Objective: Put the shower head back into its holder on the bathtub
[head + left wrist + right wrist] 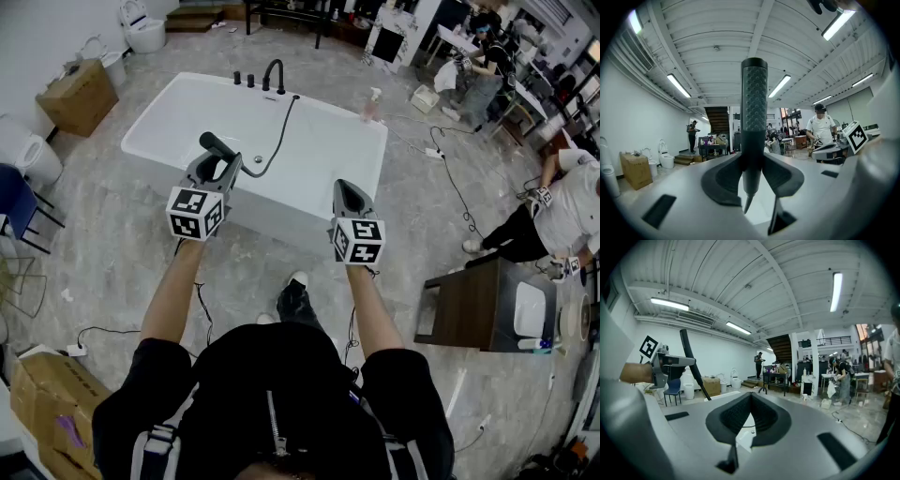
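Observation:
The white bathtub (178, 150) lies just ahead of me. A black faucet (274, 75) and small black fittings (243, 79) stand on its far rim. A black hose (279, 131) runs from that rim across the tub to the dark shower head (217, 146). My left gripper (217, 163) is shut on the shower head over the tub's near left part. In the left gripper view the textured handle (754, 108) stands upright between the jaws of the left gripper (753, 161). My right gripper (350, 187) is shut and empty, as the right gripper (750, 401) view confirms.
A spray bottle (372, 105) stands on the tub's right rim. A wooden vanity with a basin (487, 305) is at my right, with a crouching person (562, 211) beyond it. A cardboard box (80, 94) and toilets (142, 28) are at the left. Cables (450, 178) cross the floor.

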`<action>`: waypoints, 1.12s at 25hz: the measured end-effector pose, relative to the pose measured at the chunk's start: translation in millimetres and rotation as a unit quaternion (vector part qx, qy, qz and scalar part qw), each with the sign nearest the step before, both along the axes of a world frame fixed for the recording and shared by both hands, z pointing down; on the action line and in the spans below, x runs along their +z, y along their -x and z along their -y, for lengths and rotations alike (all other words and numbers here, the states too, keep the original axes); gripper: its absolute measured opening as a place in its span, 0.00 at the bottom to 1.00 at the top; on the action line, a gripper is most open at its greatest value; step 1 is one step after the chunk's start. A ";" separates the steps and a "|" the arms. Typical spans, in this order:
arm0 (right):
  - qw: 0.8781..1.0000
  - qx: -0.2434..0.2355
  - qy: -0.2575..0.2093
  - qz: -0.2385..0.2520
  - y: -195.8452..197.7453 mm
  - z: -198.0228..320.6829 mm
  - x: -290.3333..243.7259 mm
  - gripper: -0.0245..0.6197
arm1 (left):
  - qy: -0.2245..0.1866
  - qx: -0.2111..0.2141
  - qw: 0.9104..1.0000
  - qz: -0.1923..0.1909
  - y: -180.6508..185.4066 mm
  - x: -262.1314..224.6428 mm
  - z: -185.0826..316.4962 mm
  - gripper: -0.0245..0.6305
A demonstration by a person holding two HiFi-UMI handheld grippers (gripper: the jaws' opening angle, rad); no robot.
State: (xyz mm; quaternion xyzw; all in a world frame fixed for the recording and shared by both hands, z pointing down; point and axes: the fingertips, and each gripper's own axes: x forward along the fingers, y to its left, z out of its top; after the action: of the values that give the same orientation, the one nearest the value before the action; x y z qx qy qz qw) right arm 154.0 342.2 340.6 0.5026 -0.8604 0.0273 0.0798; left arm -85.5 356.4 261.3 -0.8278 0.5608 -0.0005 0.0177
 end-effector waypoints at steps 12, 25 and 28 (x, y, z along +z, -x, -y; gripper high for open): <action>1.000 -0.009 0.013 0.003 10.8 7.4 13.2 0.05 | -0.003 0.006 1.000 -0.003 4.9 -4.4 5.1 0.27; 1.000 -0.008 0.024 -0.002 23.6 13.7 22.2 0.05 | -0.006 0.012 1.000 0.000 16.2 -11.1 14.1 0.27; 1.000 -0.008 0.026 -0.003 24.5 17.1 23.9 0.05 | -0.010 0.015 1.000 -0.002 17.0 -16.9 20.4 0.27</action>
State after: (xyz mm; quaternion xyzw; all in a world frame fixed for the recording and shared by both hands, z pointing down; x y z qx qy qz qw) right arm 129.5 325.1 364.4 0.4936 -0.8631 0.0481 0.0955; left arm -102.5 336.0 244.5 -0.8358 0.5484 0.0068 0.0254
